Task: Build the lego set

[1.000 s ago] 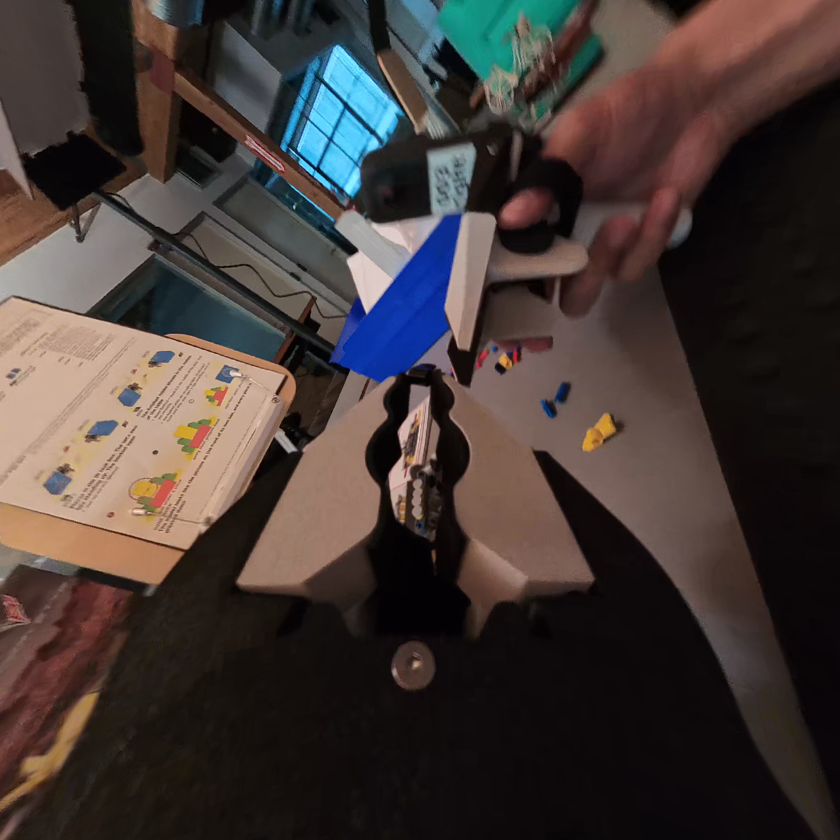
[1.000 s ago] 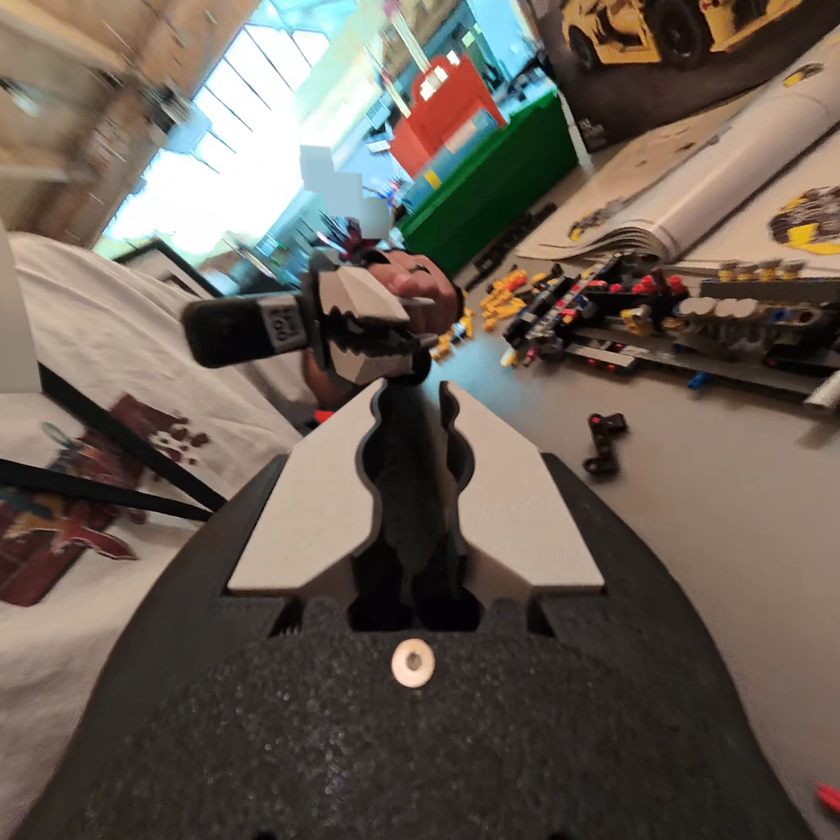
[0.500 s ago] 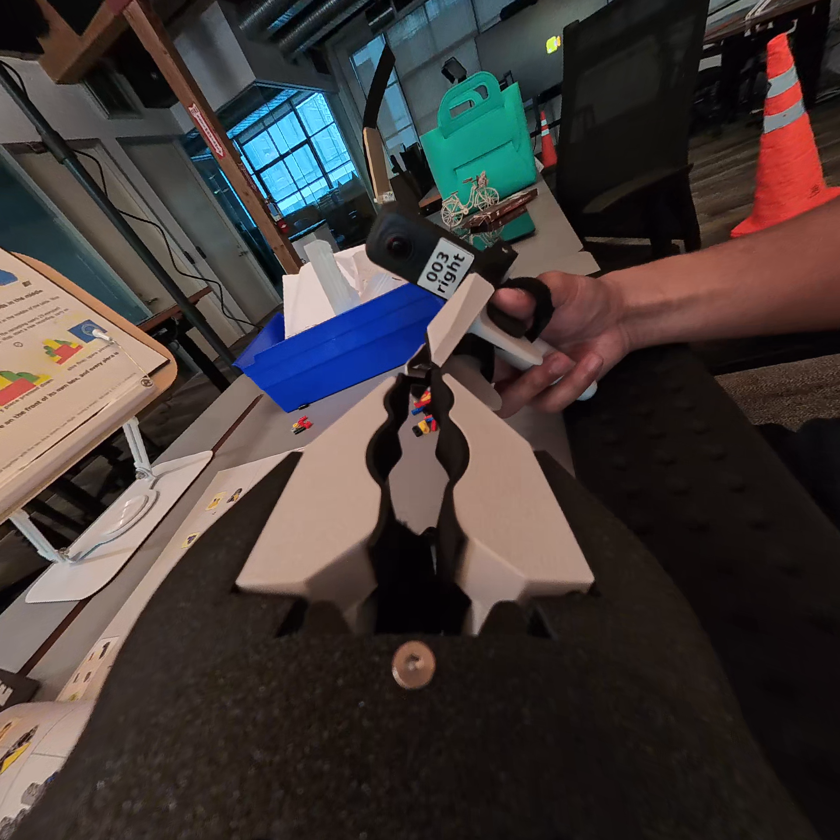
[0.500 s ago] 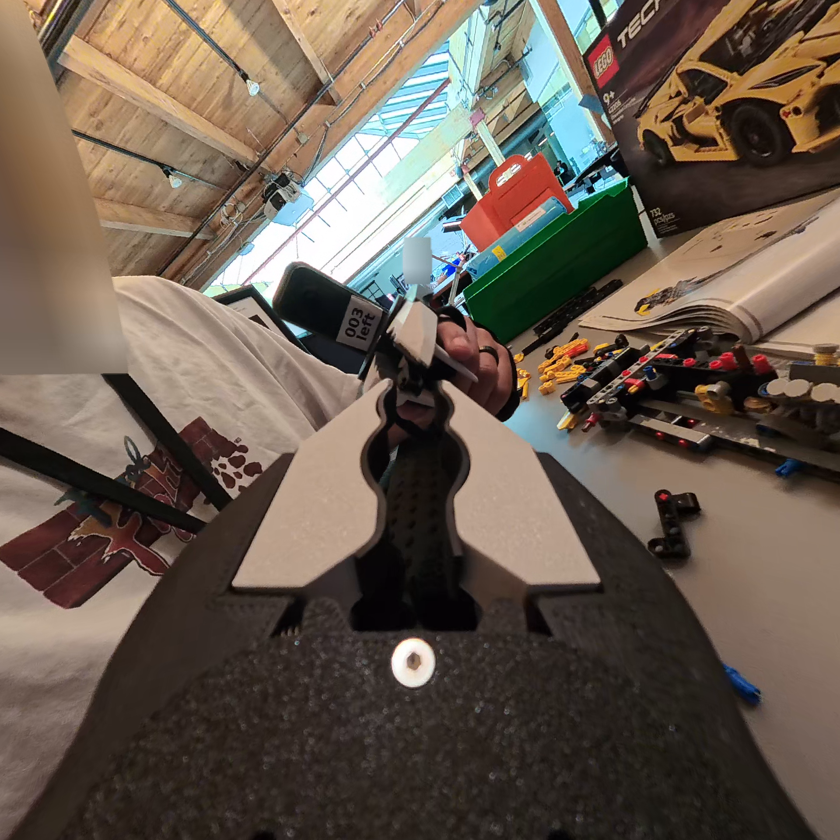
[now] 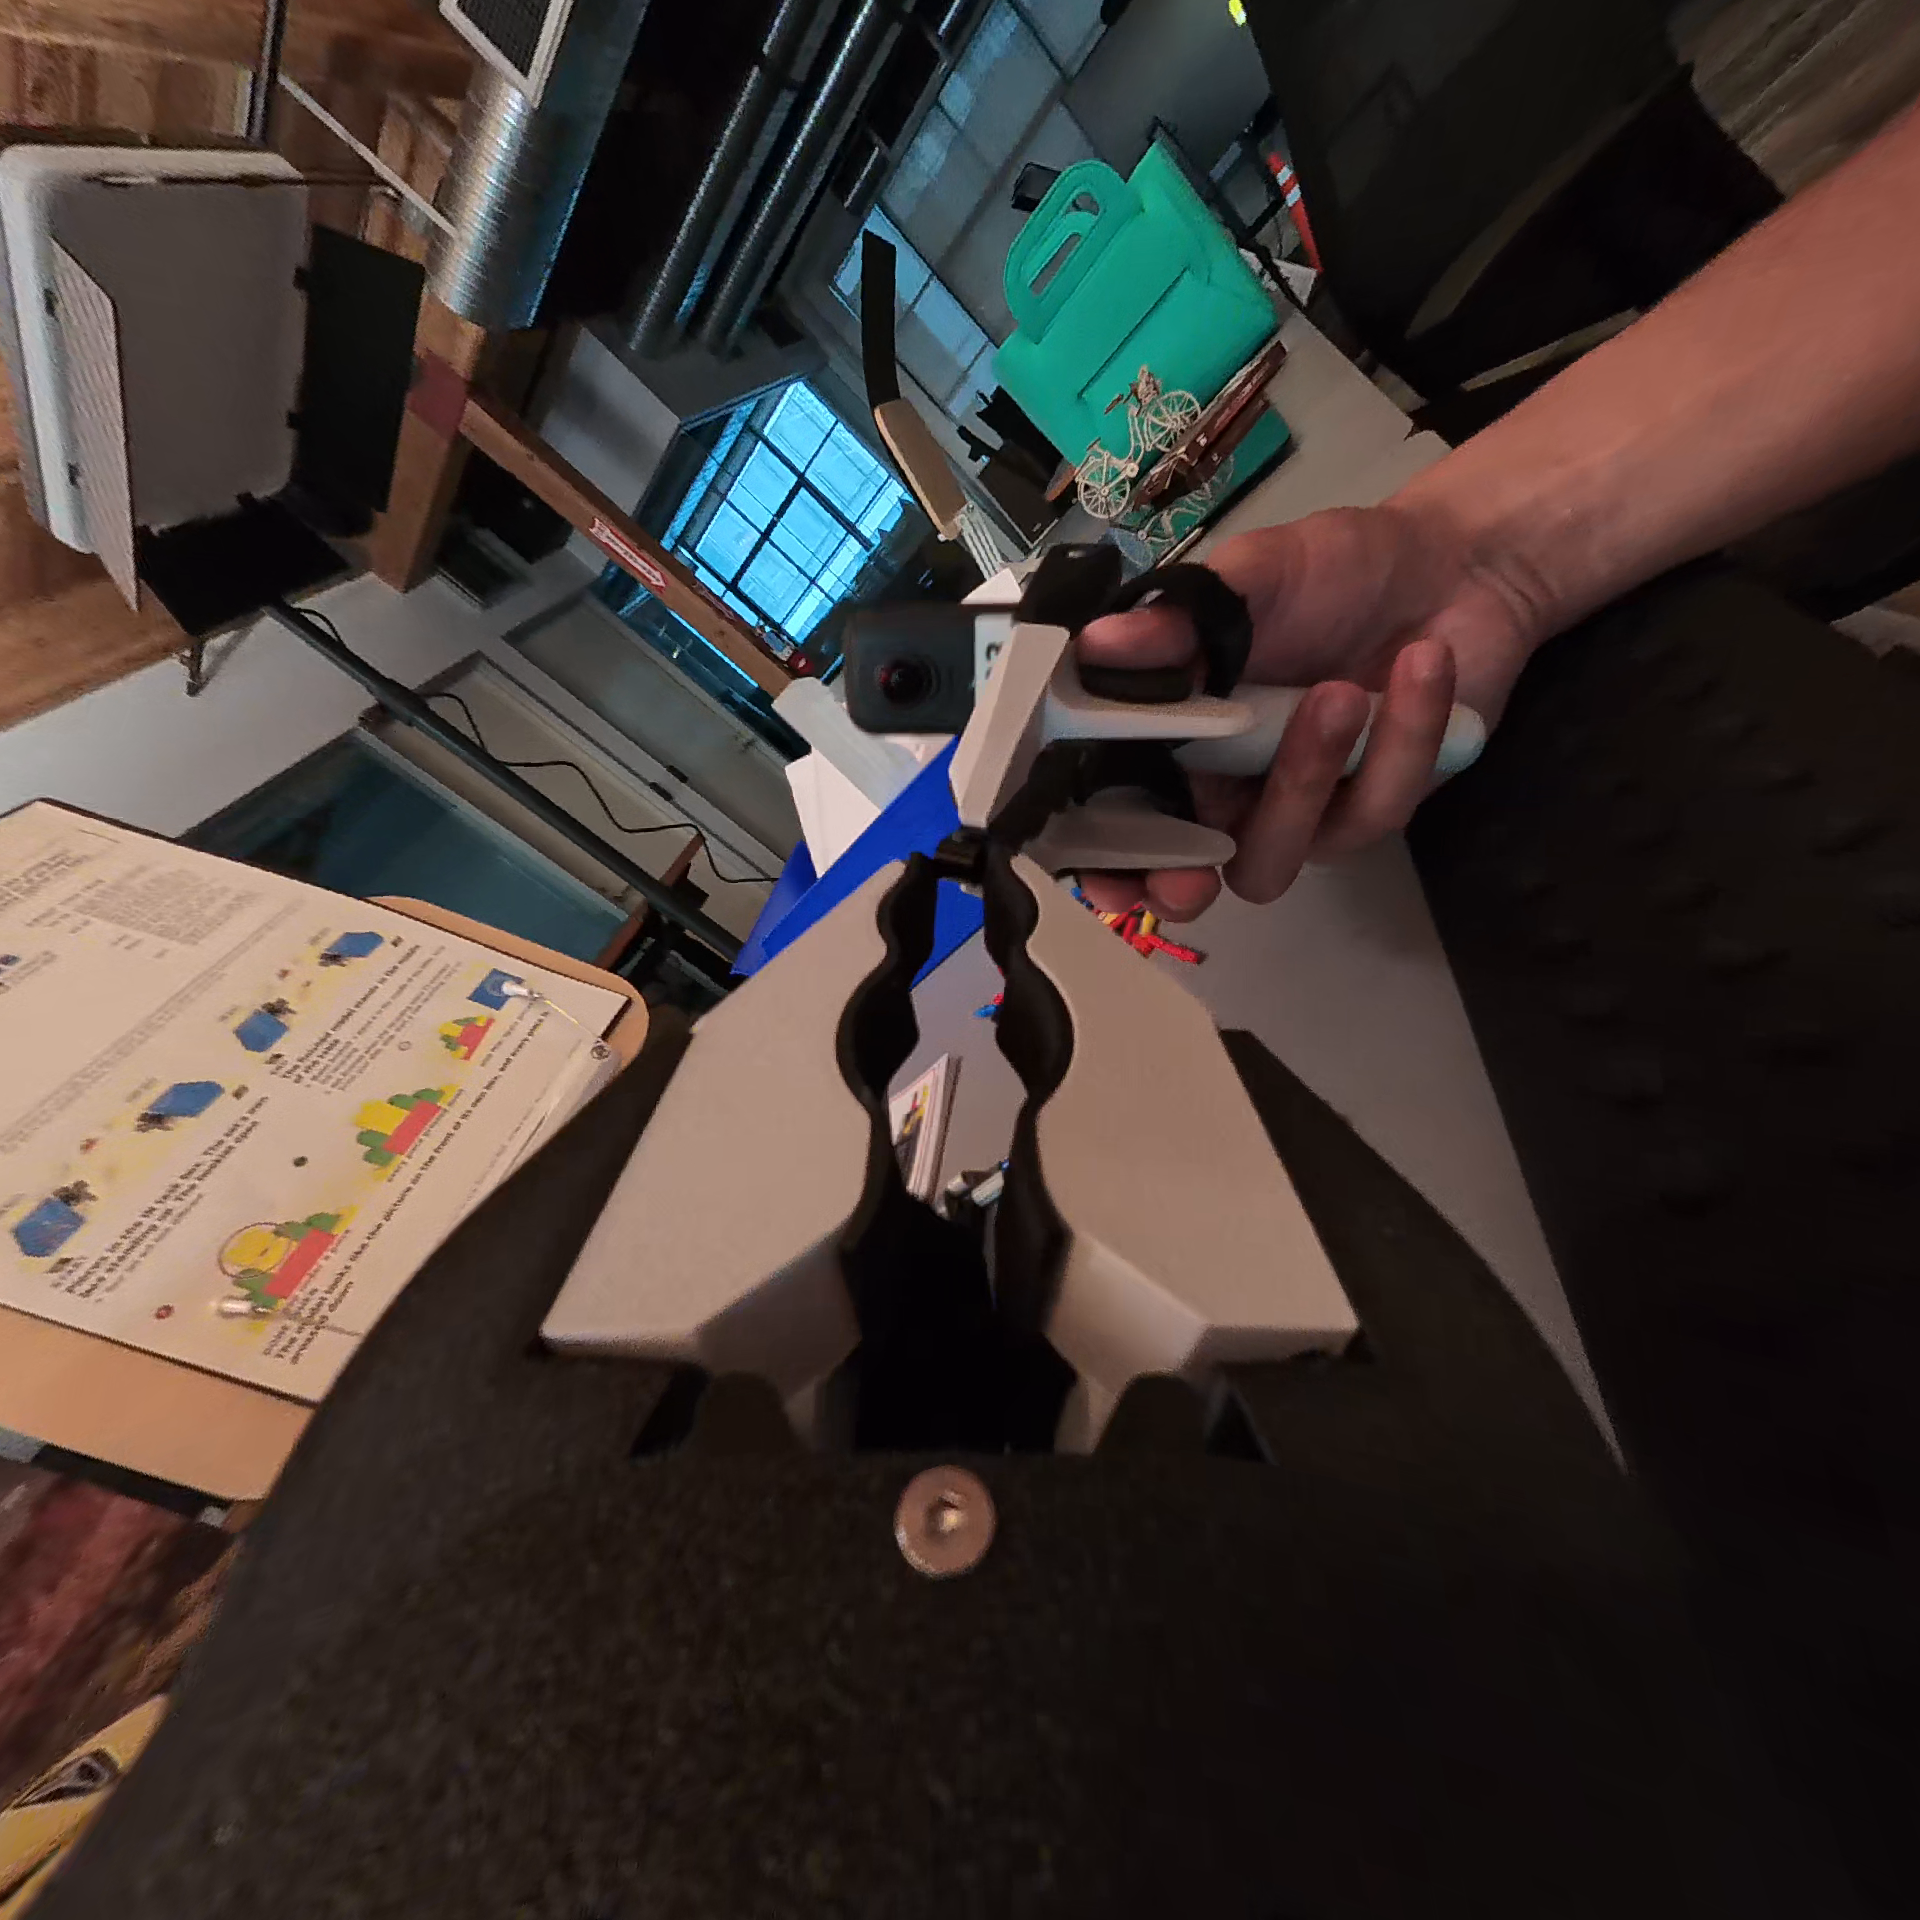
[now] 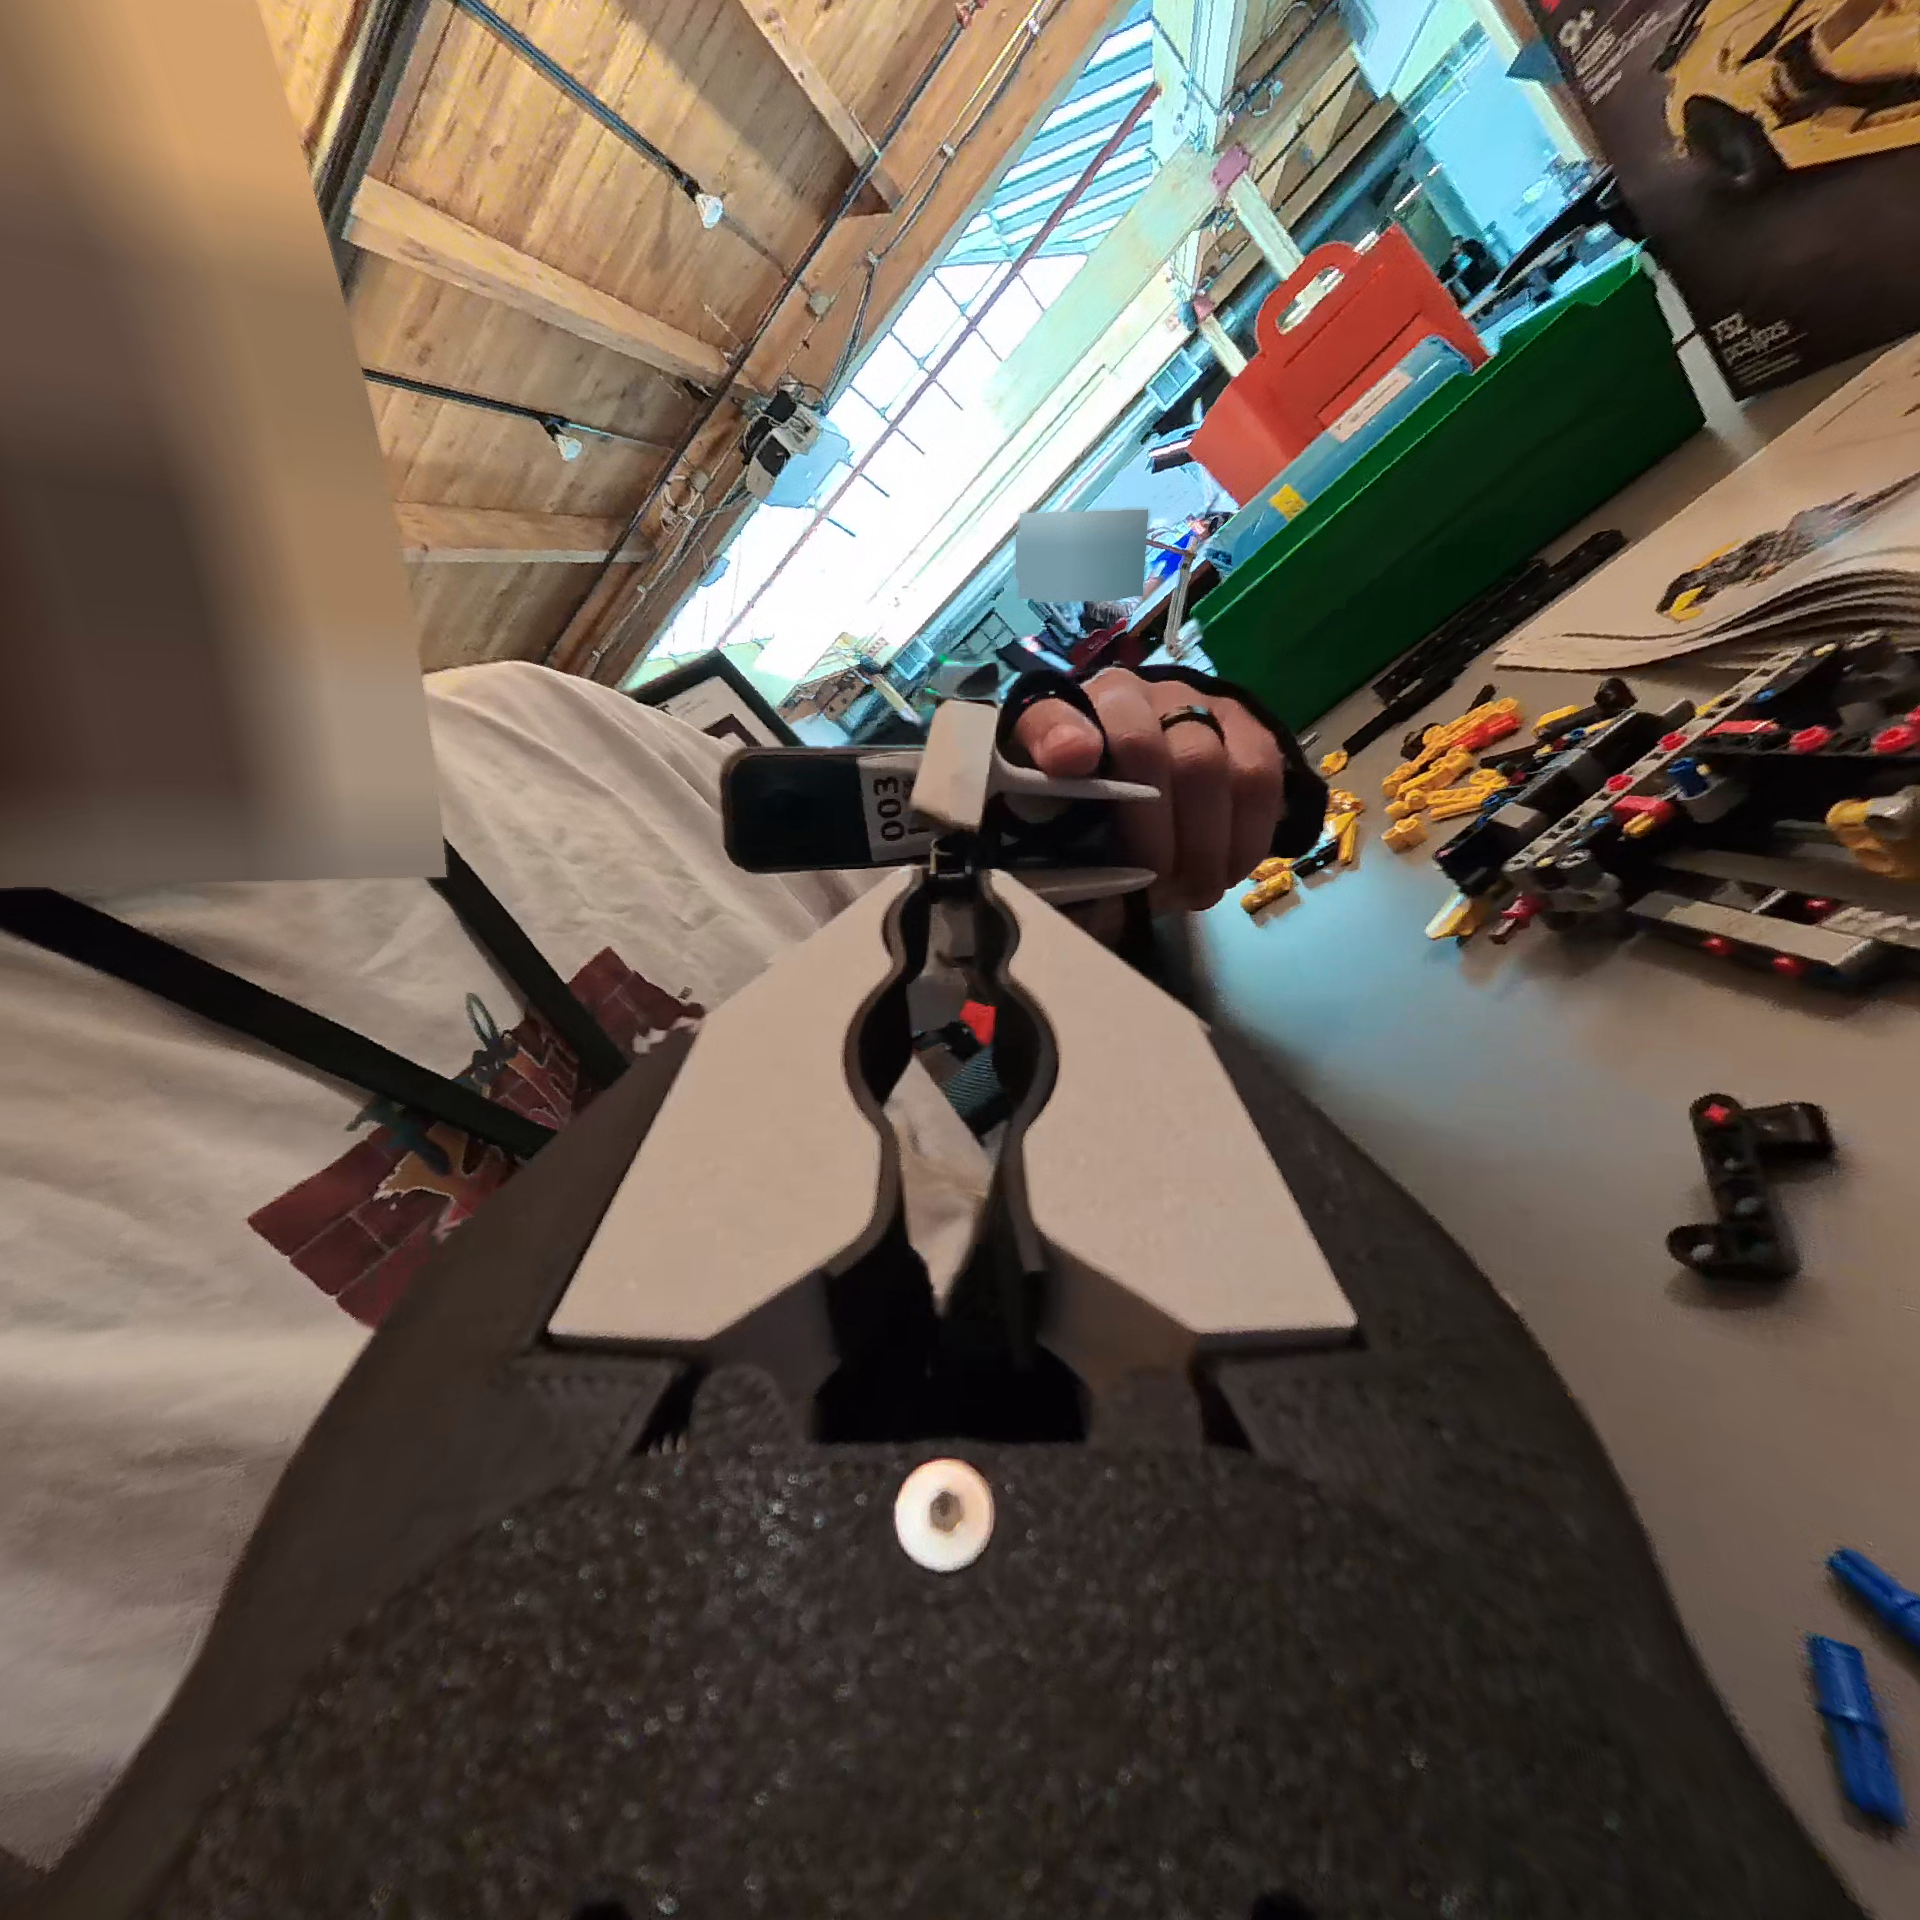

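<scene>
Right wrist view: half-built black lego frame point(image 6: 1704, 831) with red, yellow studs at 2 o'clock on worktop point(image 6: 1455, 1060). Both grippers, left point(image 5: 951, 868) and right point(image 6: 951, 883), meet tip to tip, jaws pinching a small black piece point(image 6: 948, 864).

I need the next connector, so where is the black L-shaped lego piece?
In the right wrist view, the black L-shaped piece lies alone on the grey table, right of the gripper, below the half-built model.

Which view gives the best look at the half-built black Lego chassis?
The right wrist view: the half-built chassis lies on the grey table at right, beside loose yellow pieces. The left wrist view misses it, showing only an instruction sheet and the facing gripper.
</scene>
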`<control>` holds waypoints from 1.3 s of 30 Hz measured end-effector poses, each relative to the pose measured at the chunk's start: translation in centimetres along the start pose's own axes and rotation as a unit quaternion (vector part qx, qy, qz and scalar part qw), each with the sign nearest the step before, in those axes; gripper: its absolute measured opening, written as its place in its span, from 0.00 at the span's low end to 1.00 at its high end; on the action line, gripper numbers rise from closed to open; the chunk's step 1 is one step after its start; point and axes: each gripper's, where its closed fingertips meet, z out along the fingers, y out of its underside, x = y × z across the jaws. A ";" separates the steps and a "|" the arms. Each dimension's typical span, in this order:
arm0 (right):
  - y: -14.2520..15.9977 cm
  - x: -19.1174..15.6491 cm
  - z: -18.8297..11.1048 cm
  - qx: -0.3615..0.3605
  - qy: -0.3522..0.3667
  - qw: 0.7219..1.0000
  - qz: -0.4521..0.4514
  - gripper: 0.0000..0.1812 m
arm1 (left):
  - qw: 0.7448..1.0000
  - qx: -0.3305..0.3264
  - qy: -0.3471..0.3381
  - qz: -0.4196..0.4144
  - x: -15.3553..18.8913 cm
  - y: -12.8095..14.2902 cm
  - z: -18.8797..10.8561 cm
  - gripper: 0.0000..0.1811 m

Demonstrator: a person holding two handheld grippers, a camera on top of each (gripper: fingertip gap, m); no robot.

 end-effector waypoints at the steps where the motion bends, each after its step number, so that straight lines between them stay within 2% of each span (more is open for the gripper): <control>1: 0.0 0.3 -0.1 0.000 0.016 1.000 -0.018 0.03 | 1.000 -0.007 -0.001 -0.008 0.0 0.2 0.1 0.04; 3: -0.3 0.9 -0.3 0.002 0.058 0.996 -0.068 0.04 | 0.997 -0.026 0.009 -0.067 -0.1 0.9 0.3 0.05; 5: -0.5 1.6 -0.8 -0.002 0.112 0.982 -0.154 0.03 | 0.983 -0.033 0.058 -0.172 0.5 1.3 0.5 0.10; 6: -0.6 2.1 -1.0 -0.008 0.145 0.967 -0.209 0.04 | 0.968 -0.036 0.088 -0.230 0.9 1.5 0.6 0.13; 8: -0.6 2.0 -1.1 -0.014 0.168 0.938 -0.304 0.04 | 0.933 -0.031 0.137 -0.332 1.2 1.4 0.5 0.12; 10: -0.2 2.0 -1.0 -0.025 0.177 0.921 -0.347 0.04 | 0.902 -0.017 0.158 -0.401 0.9 1.1 0.4 0.10; 12: 0.2 1.6 -0.6 -0.032 0.164 0.918 -0.361 0.04 | 0.885 -0.003 0.179 -0.430 0.8 0.8 0.1 0.08; 14: 0.4 1.6 -0.5 -0.035 0.159 0.919 -0.359 0.04 | 0.885 0.000 0.188 -0.425 1.0 0.7 -0.1 0.04; 18: 0.9 1.4 -0.4 -0.043 0.140 0.930 -0.338 0.04 | 0.907 -0.007 0.191 -0.374 1.7 0.7 -0.3 0.04; 23: 0.9 1.1 -0.3 -0.039 0.128 0.936 -0.324 0.04 | 0.921 0.006 0.187 -0.342 1.8 0.5 -0.4 0.04; 28: 0.1 1.6 -0.8 -0.016 0.146 0.939 -0.311 0.08 | 0.946 -0.002 0.156 -0.283 1.3 1.2 -0.4 0.03; 30: -0.7 1.9 -1.4 0.004 0.158 0.943 -0.294 0.08 | 0.947 -0.019 0.143 -0.288 0.7 1.8 -0.5 0.03; 33: -1.6 2.7 -2.2 0.023 0.177 0.949 -0.260 0.11 | 0.929 -0.031 0.151 -0.336 0.0 2.4 -0.8 0.03; 39: -0.4 3.6 -1.6 -0.018 0.181 0.954 -0.238 0.12 | 0.940 -0.047 0.131 -0.313 -0.2 3.5 -0.7 0.04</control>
